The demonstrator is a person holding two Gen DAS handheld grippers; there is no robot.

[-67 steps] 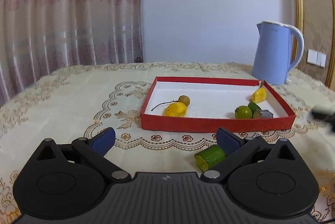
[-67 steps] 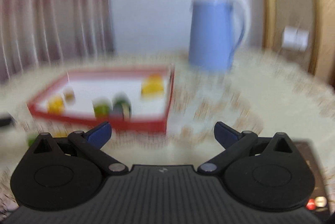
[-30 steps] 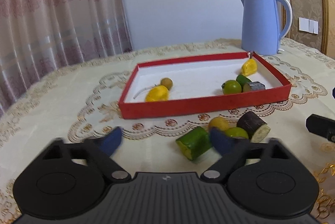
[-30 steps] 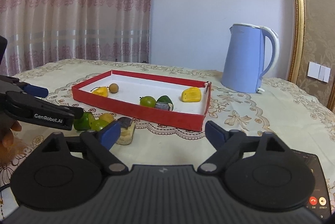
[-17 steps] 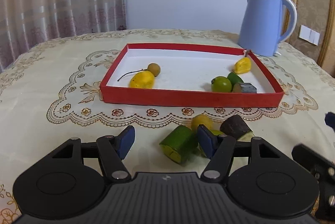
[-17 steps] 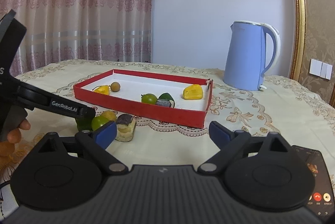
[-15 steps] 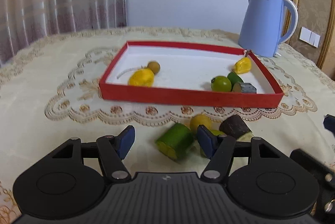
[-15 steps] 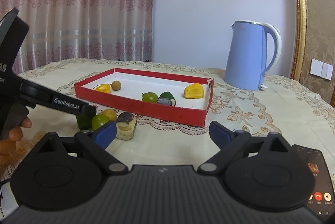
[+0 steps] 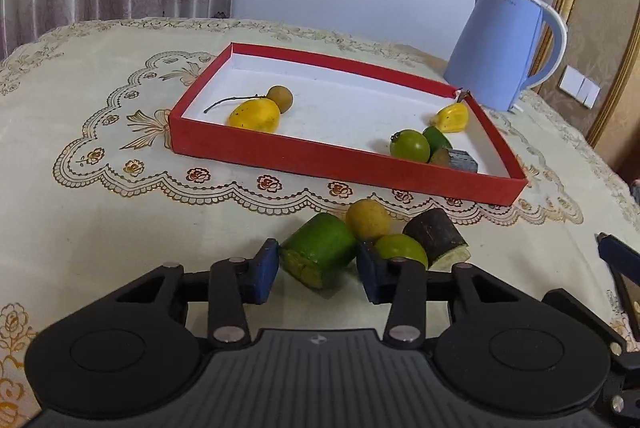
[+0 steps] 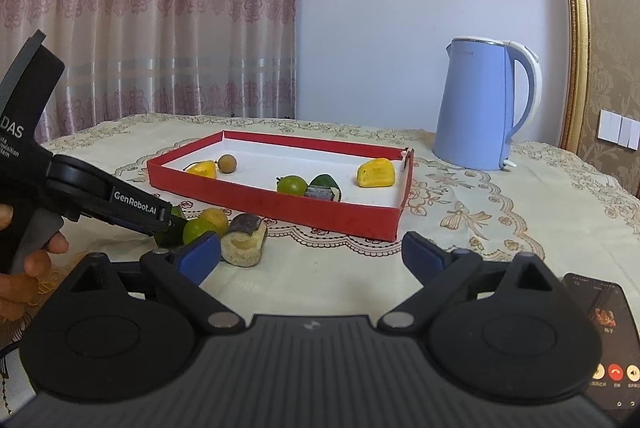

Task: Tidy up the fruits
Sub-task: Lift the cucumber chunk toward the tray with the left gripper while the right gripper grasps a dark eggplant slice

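Note:
A red tray (image 9: 344, 164) holds a yellow fruit (image 9: 255, 115), a brown ball (image 9: 280, 97), a green fruit (image 9: 410, 146) and other pieces. In front of it lie a green cylinder (image 9: 320, 250), a yellow ball (image 9: 367, 219), a green ball (image 9: 400, 247) and a dark chunk (image 9: 436, 237). My left gripper (image 9: 316, 268) is closing around the green cylinder, pads at its two sides. My right gripper (image 10: 312, 252) is open and empty, low over the cloth. The right wrist view shows the tray (image 10: 280, 204) and the left gripper (image 10: 168, 224) at the loose pieces.
A blue kettle (image 9: 504, 48) stands behind the tray's right corner, also in the right wrist view (image 10: 480, 104). A phone (image 10: 600, 340) lies at the right near edge. A lace cloth (image 9: 100, 148) covers the table. Curtains hang behind.
My left gripper has moved forward and down to the green cylinder and its jaws have narrowed around it. The right gripper has barely moved.

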